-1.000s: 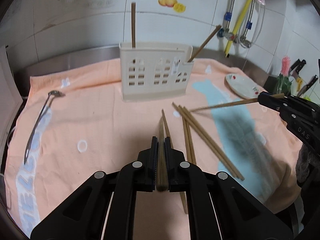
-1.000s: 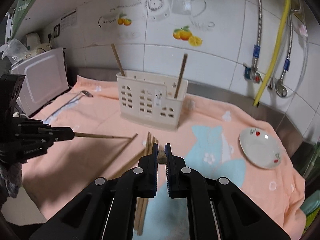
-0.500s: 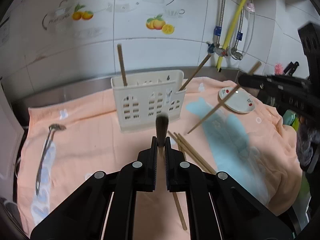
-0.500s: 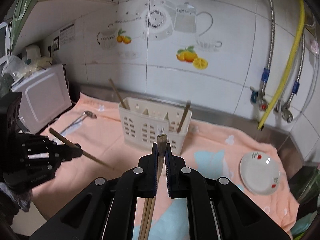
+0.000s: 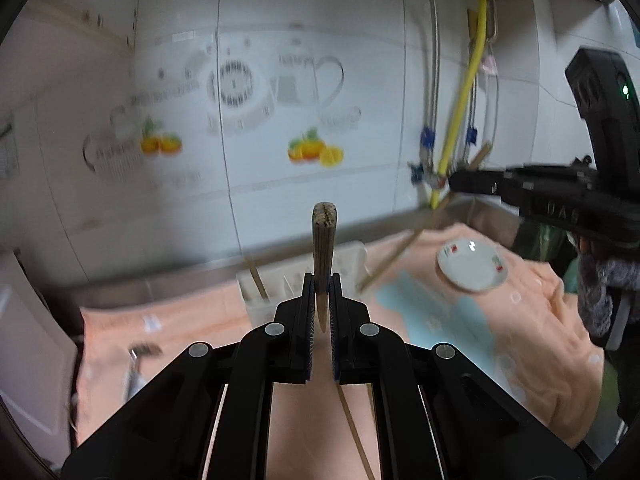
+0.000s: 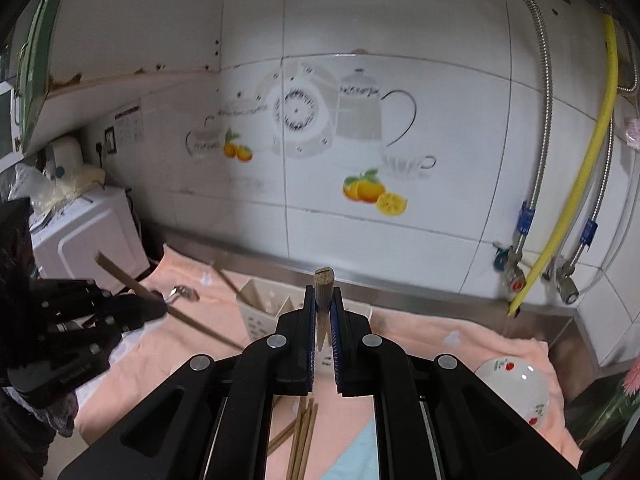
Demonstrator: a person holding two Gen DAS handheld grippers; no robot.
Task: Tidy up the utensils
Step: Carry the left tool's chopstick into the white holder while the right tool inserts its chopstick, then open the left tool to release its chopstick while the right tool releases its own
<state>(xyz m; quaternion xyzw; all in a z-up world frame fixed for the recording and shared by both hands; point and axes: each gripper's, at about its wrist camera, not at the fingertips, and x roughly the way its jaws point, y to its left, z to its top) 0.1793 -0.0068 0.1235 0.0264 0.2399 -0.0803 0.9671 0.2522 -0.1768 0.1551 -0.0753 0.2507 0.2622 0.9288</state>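
We hold one chopstick (image 5: 323,248) in our left gripper (image 5: 321,312) and another chopstick (image 6: 322,300) in our right gripper (image 6: 322,320), both sticking up in the middle of each view with the jaws squeezed tight on them. The white holder (image 6: 260,312) sits just behind on the peach cloth (image 6: 460,344) over the worktop. More chopsticks (image 6: 300,440) lie at the bottom.

A peach towel with blue shapes (image 6: 460,340) covers the counter. A small white plate with red dots (image 5: 472,266) lies on the towel. Behind it is a white tile wall with orange fruit pictures (image 6: 374,192) and a teapot drawing (image 6: 360,108). A yellow hose (image 6: 576,188) hangs beside 2 silver hoses. A white microwave (image 6: 84,236) stands far left.
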